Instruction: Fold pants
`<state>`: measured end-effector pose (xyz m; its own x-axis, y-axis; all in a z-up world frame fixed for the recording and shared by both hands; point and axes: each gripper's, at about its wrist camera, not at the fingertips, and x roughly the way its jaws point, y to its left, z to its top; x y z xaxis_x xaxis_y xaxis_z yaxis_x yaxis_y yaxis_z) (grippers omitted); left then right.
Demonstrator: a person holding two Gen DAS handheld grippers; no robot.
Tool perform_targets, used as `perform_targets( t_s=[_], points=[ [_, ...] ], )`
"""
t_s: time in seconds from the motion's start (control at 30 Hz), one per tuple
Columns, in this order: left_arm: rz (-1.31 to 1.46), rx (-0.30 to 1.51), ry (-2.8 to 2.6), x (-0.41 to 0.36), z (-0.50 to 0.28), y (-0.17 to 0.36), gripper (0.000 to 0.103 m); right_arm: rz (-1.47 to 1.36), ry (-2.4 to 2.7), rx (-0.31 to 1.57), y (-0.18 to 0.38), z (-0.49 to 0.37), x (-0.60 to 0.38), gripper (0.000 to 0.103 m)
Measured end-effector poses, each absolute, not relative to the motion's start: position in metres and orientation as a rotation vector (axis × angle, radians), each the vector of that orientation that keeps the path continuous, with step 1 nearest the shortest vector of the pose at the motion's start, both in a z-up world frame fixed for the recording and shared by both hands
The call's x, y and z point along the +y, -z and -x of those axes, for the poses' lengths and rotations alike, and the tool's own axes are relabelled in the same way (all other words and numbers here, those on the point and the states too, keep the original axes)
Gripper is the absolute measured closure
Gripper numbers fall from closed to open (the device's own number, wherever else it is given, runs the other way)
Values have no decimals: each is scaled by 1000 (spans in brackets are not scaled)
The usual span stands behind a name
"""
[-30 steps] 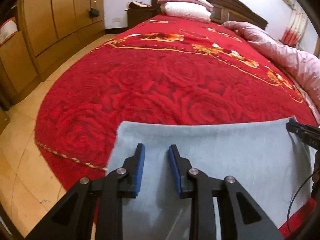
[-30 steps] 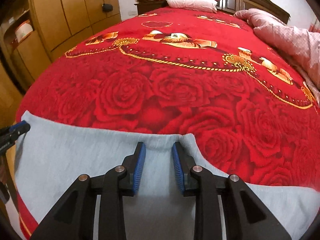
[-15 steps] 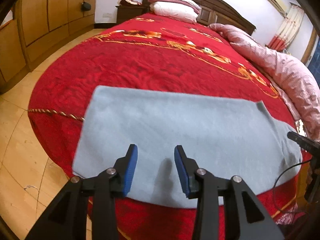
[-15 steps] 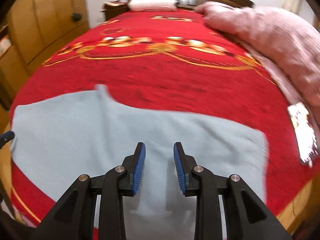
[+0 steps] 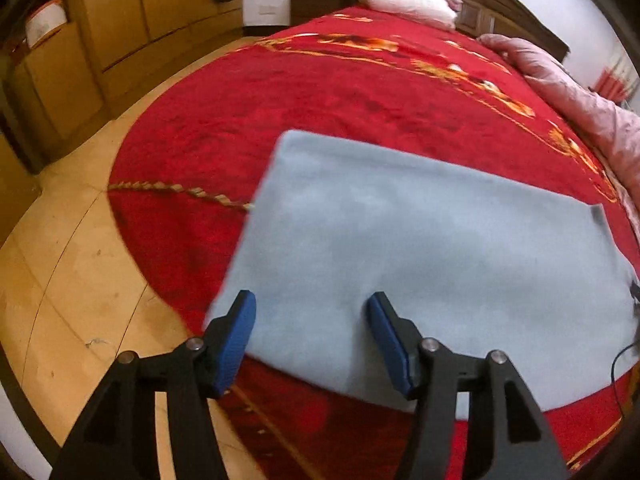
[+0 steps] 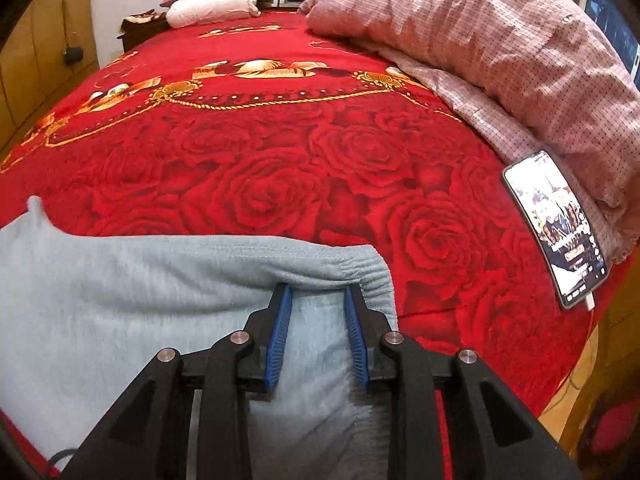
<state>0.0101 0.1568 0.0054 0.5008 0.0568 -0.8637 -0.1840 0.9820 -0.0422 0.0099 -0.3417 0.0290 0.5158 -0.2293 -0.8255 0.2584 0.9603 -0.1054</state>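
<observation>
- Left gripper: blue-padded jaws spread wide, wider than half a second ago, holding nothing, hovering over the near left corner of the pale grey-blue fleece pants.
- Pants: lying flat as a tidy oblong across the foot of the bed with the red rose-patterned bedspread, near edge close to the mattress edge, above the tan tiled floor. More of the left end now in the left wrist view than a second ago, so the camera appears pulled back and swung leftward.
- Right gripper: blue pads parted with a moderate gap, much as before, nothing pinched; tips now just at the gathered elastic waistband at the right end of the pants, whereas half a second ago they hung over the plain middle of the cloth.
- Further right: a lit smartphone lying on the bedspread, its far edge against the pink checked quilt; well apart from the pants.
- Meaning for the task, as a judgement: one fold seems already laid, both grippers released and repositioned at opposite ends; likely next, a grasp of the waistband end and the left corner to bring one end over the other.
- Risk: thick fleece layers may slip apart if only the top ply is caught.
</observation>
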Motion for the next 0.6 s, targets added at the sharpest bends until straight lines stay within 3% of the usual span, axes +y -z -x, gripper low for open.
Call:
perform_targets(
  t_s=[0.2,0.6],
  points=[
    [187,981,-160,180,7,-22,45,-41,231,949,-58,31,-324,72],
    [210,986,-194,192,17,-6,45,-4,232,982,-37,49,-320,68]
  ],
)
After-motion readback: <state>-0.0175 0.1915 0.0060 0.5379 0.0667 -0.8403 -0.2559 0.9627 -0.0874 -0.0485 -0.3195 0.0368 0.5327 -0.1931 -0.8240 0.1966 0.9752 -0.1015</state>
